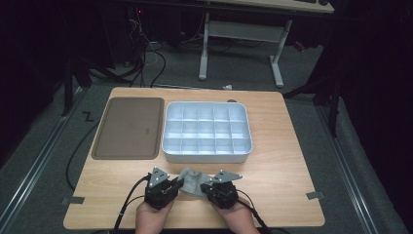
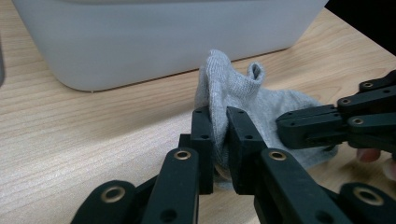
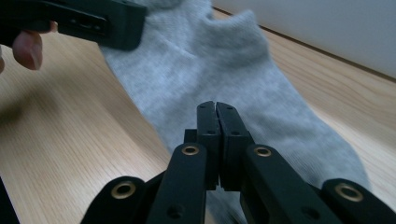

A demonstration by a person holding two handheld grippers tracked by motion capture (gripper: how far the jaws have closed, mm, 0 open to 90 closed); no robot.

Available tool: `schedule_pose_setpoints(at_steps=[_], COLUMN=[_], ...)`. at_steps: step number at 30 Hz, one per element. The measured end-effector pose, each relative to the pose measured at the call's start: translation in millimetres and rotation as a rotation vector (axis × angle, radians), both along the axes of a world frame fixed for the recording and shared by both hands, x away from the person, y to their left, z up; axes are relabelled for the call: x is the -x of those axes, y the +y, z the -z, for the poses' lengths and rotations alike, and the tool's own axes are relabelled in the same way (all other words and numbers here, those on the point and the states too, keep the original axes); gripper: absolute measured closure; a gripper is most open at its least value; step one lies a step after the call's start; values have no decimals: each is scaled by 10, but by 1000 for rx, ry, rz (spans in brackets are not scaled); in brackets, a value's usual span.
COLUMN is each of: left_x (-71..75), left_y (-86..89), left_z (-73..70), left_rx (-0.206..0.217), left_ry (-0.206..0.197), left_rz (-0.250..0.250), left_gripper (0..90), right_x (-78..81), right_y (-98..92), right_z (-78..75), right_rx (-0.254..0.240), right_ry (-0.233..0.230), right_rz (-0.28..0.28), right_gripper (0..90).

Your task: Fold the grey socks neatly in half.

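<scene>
Nearest the person, the left gripper (image 2: 219,123) pinches a bunched fold of the small grey knitted sock (image 1: 193,181), which lies on the pale wooden table (image 1: 277,161) just before the white compartmented plastic tray (image 1: 207,131). The right gripper (image 3: 216,116) sits closed over the sock's toe end; whether it holds fabric I cannot tell. Pulling apart risks that end slipping free

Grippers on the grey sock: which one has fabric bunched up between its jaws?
The left gripper: the grey knit sock rises in a fold between its jaws. The right gripper has its jaws pressed flat together over the sock.
</scene>
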State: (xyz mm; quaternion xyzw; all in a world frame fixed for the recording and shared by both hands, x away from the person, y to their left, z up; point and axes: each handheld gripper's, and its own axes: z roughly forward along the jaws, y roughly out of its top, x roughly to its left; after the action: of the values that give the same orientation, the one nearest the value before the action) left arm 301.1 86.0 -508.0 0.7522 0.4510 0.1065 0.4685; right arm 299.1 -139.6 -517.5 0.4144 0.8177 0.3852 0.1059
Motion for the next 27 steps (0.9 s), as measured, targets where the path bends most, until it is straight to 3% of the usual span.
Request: schedule_pose_setpoints(at_steps=[4,8,13,15,16,17,18,20,22,27], left_x=[21,53,43,24,18,18,18,19,20,27], left_y=[22,2,-62,-75,-90,-90,-111,-135,-163,-206], left_z=[-37,-83,-98,-95,-100,-100,-104,-103,-98,-148], left_rx=[14,31,5,5,-1,-1,-9,-18,-26,-26], left_ry=[-5,-9,-18,-16,-22,-22,-26,-25,-25,-32], left_rz=[2,17,21,17,14,14,17,19,22,27], left_gripper=[822,819,818,818,818,818,817,817,815,808], right_x=[-33,-57,-63,-19,49,49,78,80,85,85], right_y=[83,90,96,14,-178,-178,-352,-421,-576,-593], right_z=[38,91,83,-2,-110,-110,-133,-127,-54,78], right_rx=[33,16,10,-18,-40,-40,-46,-38,-44,-43], right_ry=[12,27,22,-5,-47,-47,-46,-51,-20,19], right_rz=[-5,-3,-10,9,51,51,97,114,144,161], right_gripper=[900,900,873,871,878,878,883,885,886,888])
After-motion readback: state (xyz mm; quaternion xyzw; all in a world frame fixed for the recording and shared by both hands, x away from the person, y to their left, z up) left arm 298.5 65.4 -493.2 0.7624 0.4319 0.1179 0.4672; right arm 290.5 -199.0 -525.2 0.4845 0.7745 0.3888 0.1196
